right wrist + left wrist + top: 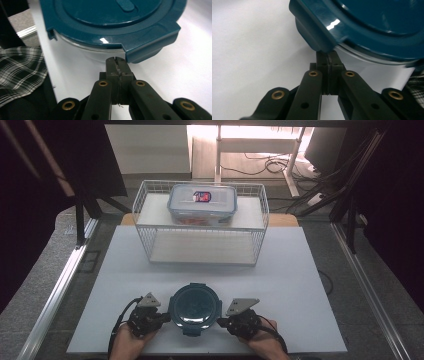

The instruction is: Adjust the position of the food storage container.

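Observation:
A round container with a dark teal lid [195, 304] sits near the front edge of the white table [300, 285]. My left gripper [167, 317] is at its left side and my right gripper [222, 321] at its right side. In the left gripper view my gripper [328, 53] has its jaws pressed together with nothing between them, tips just under a lid latch [317, 37]. In the right gripper view my gripper [117, 60] is likewise shut and empty, its tips right below the rim by another latch [152, 47] of the teal lid [110, 15].
A white wire basket rack [150, 220] stands at the back of the table. On its upper shelf rests a clear rectangular box with a blue-rimmed lid [202, 202]. A metal rail [60, 285] runs along the table's left side.

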Tool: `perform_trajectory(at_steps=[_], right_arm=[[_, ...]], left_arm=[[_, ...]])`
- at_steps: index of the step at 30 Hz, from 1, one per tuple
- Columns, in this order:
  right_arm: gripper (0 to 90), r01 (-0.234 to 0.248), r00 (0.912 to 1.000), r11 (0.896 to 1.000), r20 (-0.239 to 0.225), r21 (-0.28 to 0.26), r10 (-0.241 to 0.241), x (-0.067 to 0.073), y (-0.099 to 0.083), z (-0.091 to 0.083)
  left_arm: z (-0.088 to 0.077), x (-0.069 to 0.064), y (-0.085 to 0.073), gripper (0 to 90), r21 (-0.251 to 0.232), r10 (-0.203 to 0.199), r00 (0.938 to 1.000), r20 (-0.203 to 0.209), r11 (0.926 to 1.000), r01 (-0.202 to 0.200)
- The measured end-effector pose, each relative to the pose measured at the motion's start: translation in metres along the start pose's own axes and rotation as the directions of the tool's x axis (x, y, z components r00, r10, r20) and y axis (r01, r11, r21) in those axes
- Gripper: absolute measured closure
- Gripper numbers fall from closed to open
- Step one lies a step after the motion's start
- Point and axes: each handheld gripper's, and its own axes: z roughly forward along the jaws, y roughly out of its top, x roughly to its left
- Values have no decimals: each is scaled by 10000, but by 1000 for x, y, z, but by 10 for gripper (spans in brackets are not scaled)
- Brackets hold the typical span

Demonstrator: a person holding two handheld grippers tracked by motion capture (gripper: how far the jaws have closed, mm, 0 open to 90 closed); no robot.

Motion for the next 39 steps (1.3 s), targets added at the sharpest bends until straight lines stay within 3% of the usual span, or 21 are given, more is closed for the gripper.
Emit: perform_trajectory(at_steps=[3,11,20,25,27,29,30,33,34,36,37,38,39], right_arm=[[893,-232,9996,9997,149,-48,233,-7,-2,-2],[893,-288,9973,9996,681,-59,292,-16,-3,-4],[893,-448,9930,9990,1092,-74,454,-27,-5,-7],[892,-412,9927,9991,1132,-130,424,-27,-5,-9],[891,-357,9935,9990,1071,-255,382,-27,-5,-14],[882,-363,9933,9988,1085,-331,397,-28,-6,-19],[871,-385,9928,9986,1121,-364,424,-28,-8,-22],[838,-419,9919,9981,1176,-457,470,-29,-10,-26],[765,-545,9912,9961,1171,-690,623,-32,-12,-33],[718,-598,9907,9951,1172,-792,689,-33,-12,-35],[661,-635,9902,9938,1183,-918,742,-35,-13,-37],[562,-766,9894,9906,1142,-1135,896,-37,-14,-40],[562,-766,9894,9906,1142,-1135,896,-37,-14,-40]], left_arm=[[5,0,5,900,-66,89,10000,37,9999,-88],[16,4,14,900,-320,156,9992,359,9994,-144],[29,7,28,900,-418,350,9991,222,9985,-341],[28,6,28,900,-433,307,9991,308,9986,-293],[22,4,26,891,-470,449,9989,129,9979,-442],[20,3,25,776,-414,533,9985,100,9977,-529],[16,3,22,735,-378,811,9967,-100,9960,-814],[13,4,18,652,-357,991,9950,-148,9944,-995],[11,5,17,532,-361,1002,9949,-60,9943,-1004],[8,5,14,437,-406,986,9951,63,9943,-982],[5,5,13,437,-432,1007,9949,109,9940,-1001],[2,6,11,365,-402,987,9949,221,9944,-978],[2,6,11,339,-402,987,9949,221,9944,-978]])
